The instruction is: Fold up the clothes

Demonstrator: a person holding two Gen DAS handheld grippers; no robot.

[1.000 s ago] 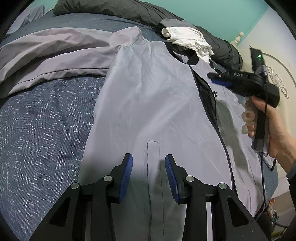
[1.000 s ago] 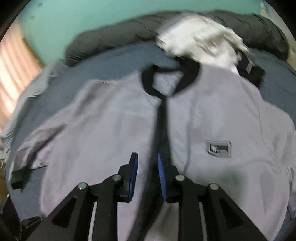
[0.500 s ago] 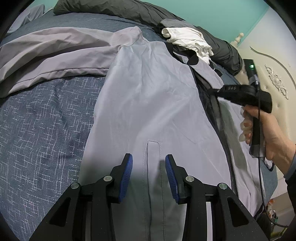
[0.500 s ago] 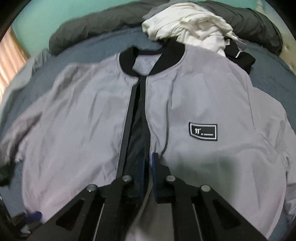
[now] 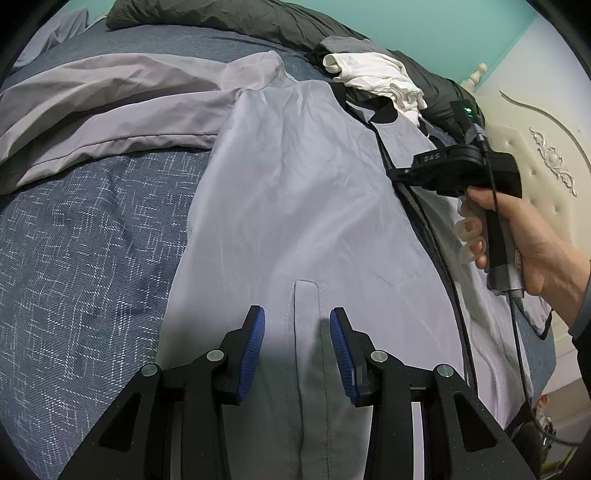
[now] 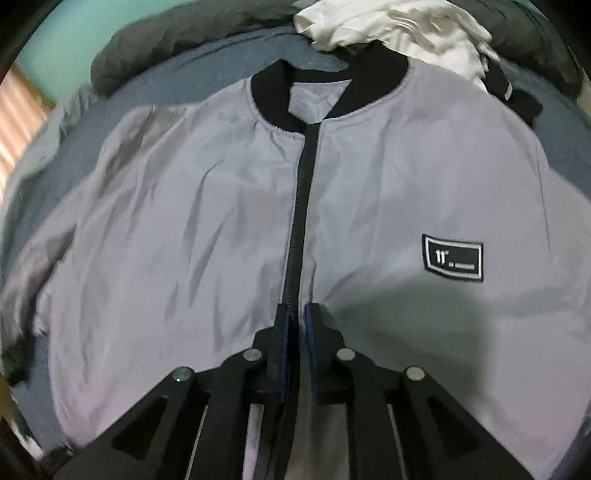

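Both grippers hang over the grey jacket (image 6: 207,229) spread on the bed (image 5: 85,236): left gripper (image 5: 297,345) parted above its pocket, right gripper (image 6: 298,323) narrow but opening, straddling the zipper (image 6: 301,206).

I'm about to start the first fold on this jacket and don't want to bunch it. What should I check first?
1. Jacket front up, zipper closed: ok.
2. Right gripper over the zipper line, jaws opening, holding fabric: cannot tell.
3. Left gripper open over the pocket, nothing held: ok.
4. Sleeve laid flat: not ok, bunched.
5. White clothes clear of the collar: not ok, touching.
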